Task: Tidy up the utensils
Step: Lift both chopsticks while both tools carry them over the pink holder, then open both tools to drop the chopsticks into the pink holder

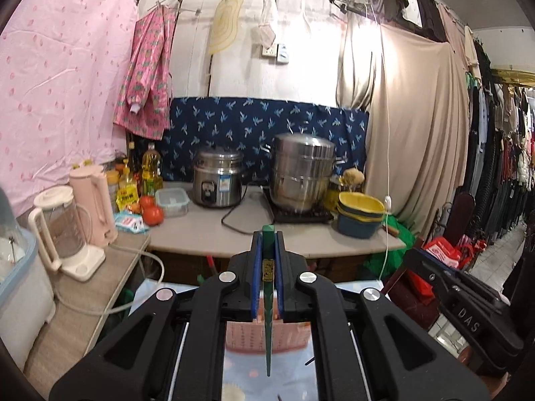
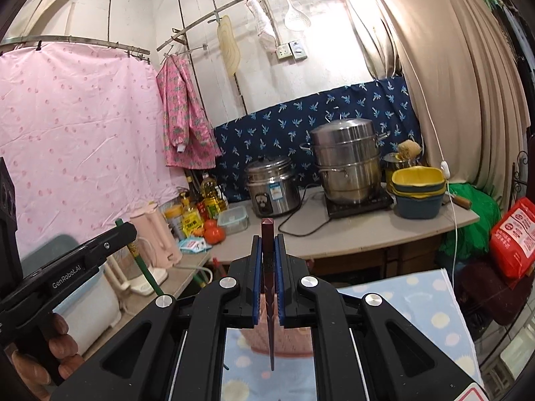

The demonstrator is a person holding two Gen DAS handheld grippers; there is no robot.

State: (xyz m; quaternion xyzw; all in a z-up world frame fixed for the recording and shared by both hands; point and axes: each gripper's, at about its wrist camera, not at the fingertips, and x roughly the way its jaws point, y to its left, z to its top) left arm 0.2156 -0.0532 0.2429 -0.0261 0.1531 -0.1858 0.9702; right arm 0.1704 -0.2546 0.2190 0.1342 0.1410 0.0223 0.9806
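1. Pink basket (image 1: 264,336) sits below both grippers, likely the destination.
2. Left gripper (image 1: 267,250) pinches a green chopstick (image 1: 267,317) upright above the basket, tip down for dropping.
3. Right gripper (image 2: 267,254) clamps a dark red chopstick (image 2: 269,300) likewise above the basket.

Shiny metal on the steamer pot (image 1: 302,170) and rice cooker (image 1: 219,180) – at 9 o'clock from them glossy pink plastic kettle (image 1: 93,200), behind them matt printed blue cloth (image 1: 264,123).
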